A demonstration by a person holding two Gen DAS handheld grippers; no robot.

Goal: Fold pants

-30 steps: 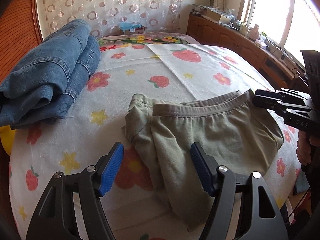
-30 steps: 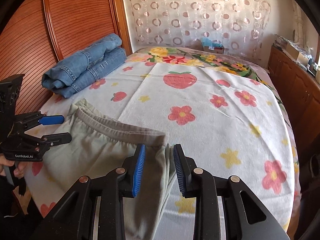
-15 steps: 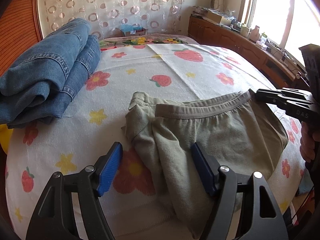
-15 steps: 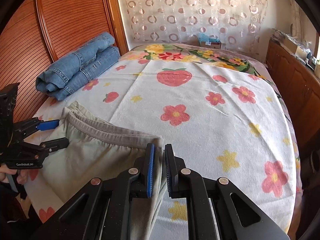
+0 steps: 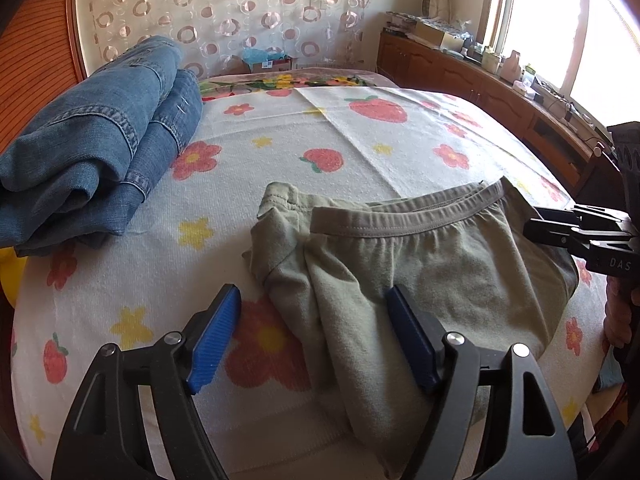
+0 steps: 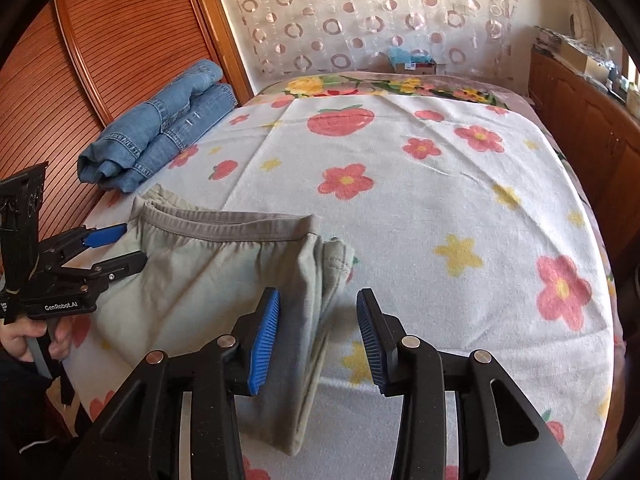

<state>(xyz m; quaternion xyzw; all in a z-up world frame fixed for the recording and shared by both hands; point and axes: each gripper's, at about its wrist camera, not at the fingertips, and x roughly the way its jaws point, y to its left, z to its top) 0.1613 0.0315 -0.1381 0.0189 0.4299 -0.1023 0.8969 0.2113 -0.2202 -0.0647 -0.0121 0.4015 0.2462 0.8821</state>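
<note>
Olive-green pants (image 5: 420,264) lie folded on the bed's flowered cloth (image 5: 360,148), waistband toward the far side. My left gripper (image 5: 312,336) is open, its jaws straddling the pants' left folded edge near the front of the bed. In the right wrist view the pants (image 6: 208,280) lie at lower left. My right gripper (image 6: 318,336) is open over their right folded edge, holding nothing. Each gripper shows in the other's view: the right gripper (image 5: 560,232) at the pants' right side, the left gripper (image 6: 116,248) at their left side.
Folded blue jeans (image 5: 100,136) lie at the far left of the bed, also in the right wrist view (image 6: 160,128). A slatted wooden wall (image 6: 100,60) stands to the left. Wooden cabinets (image 5: 480,76) under a window run along the right. A patterned curtain (image 6: 360,12) hangs behind.
My right gripper was shut on the pants' right edge half a second ago and has opened, letting the fabric go. The left gripper stayed open and edged slightly forward.
</note>
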